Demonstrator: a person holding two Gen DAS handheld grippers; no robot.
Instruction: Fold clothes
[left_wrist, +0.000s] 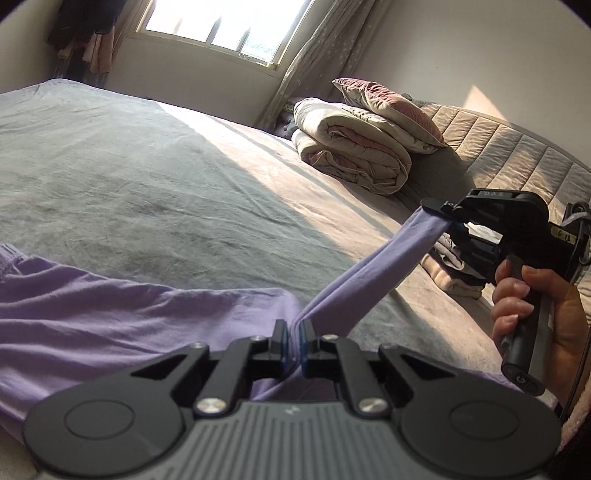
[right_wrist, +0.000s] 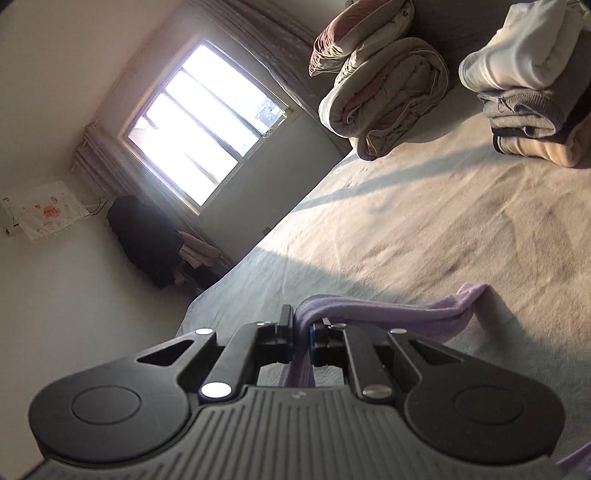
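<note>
A lilac garment lies spread on the near part of the bed, its left portion flat on the grey cover. My left gripper is shut on a fold of it at the near edge. From there a taut band of the cloth rises to the right, where my right gripper, held in a person's hand, is shut on its end above the bed. In the right wrist view that gripper pinches the lilac cloth, which drapes rightward and down onto the bed.
The wide bed is covered in grey, sunlit across the middle. A rolled beige quilt with a pillow sits by the padded headboard. A stack of folded clothes lies near the right gripper. Window and curtains stand behind.
</note>
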